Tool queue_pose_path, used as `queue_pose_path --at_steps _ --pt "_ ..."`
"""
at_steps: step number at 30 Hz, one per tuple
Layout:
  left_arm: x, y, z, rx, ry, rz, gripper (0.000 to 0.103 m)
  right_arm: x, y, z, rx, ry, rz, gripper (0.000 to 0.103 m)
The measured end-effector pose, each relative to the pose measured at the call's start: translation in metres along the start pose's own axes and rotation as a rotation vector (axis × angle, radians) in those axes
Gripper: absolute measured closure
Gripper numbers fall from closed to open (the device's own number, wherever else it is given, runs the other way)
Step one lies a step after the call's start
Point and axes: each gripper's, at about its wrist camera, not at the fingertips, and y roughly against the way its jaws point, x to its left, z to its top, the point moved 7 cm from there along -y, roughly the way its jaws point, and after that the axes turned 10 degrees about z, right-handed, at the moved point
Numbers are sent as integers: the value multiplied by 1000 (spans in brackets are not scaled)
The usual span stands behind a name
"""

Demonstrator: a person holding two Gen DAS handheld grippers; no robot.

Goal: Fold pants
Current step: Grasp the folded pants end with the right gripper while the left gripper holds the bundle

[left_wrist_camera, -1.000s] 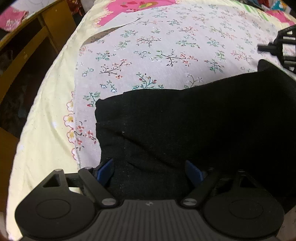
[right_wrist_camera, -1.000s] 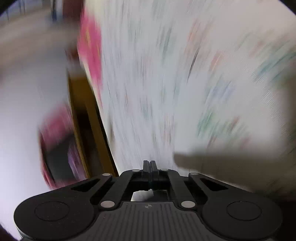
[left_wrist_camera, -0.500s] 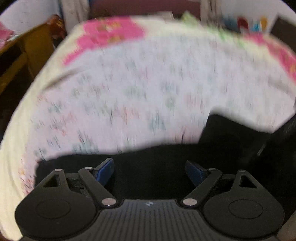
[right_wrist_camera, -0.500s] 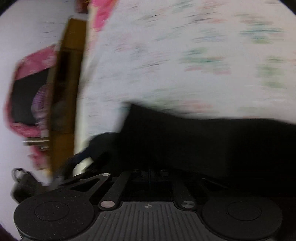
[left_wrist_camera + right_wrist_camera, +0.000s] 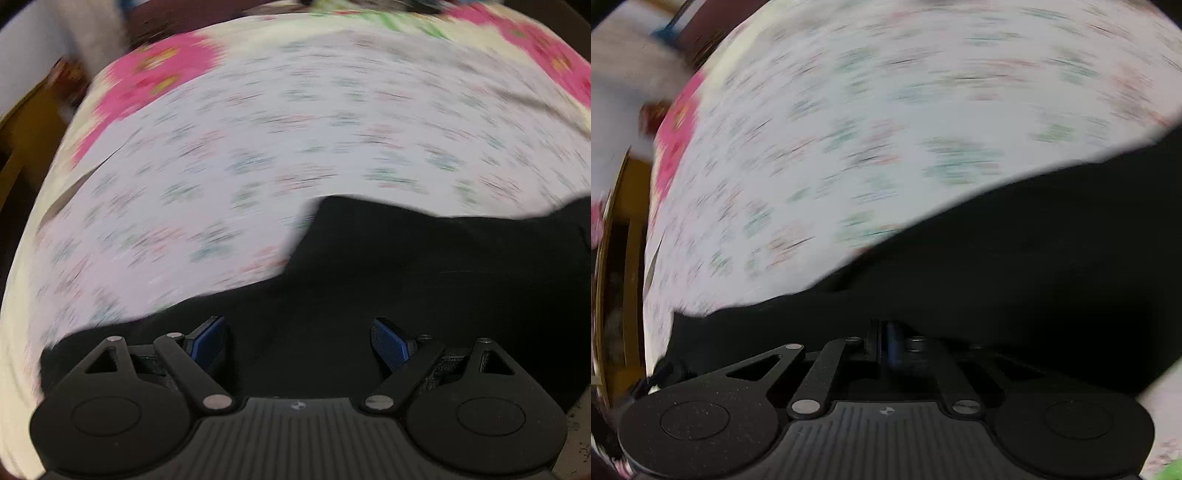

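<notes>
Now the black pants [image 5: 424, 280] are lying on the floral bedsheet [image 5: 295, 129], filling the left wrist view from 3 to 6 o'clock. The left gripper [image 5: 297, 338] is sitting spread wide over the cloth, pinching nothing. The right gripper [image 5: 890, 341] is sitting clenched, its fingers against dark fabric [image 5: 1034, 266]; whether cloth is caught between them is unclear. Both views are blurring.
</notes>
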Motion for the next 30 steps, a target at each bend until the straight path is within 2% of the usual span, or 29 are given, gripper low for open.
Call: queue_pose_path --at_steps 2,5,6,8,11,12,15,17,18,20,22,27,30 --pt "-31 8 8 -17 -54 -14 8 -24 18 3 -33 -20 -51 103" --pt "-77 17 25 -41 -103 -61 8 -50 57 13 -128 -7 -64 103" --pt "-94 19 31 -50 -120 -75 8 -62 73 18 -160 -11 -68 92" --pt "-130 26 42 -69 -149 -115 8 -88 93 29 -207 -8 -102 87" --pt "-189 33 55 -77 -186 -180 8 -120 112 45 -208 27 -133 89" --pt "-206 36 60 -77 -201 -197 8 -125 113 47 -191 23 -112 92" --pt "-258 45 70 -74 -233 -249 8 -134 123 49 -198 41 -73 91" --pt "-281 51 77 -78 -245 -285 8 -135 123 49 -213 37 -68 89" --pt "-293 54 81 -85 -259 -302 8 -138 129 50 -219 40 -53 84" --pt "-311 58 84 -99 -291 -316 8 -147 134 55 -198 66 -41 74" --pt "-323 56 86 -95 -310 -336 8 -150 127 62 -150 92 -21 73" --pt "-333 51 88 -88 -362 -319 8 -158 108 76 -68 165 -3 72" --pt "-333 46 85 -52 -352 -329 8 -158 110 80 -70 196 10 72"
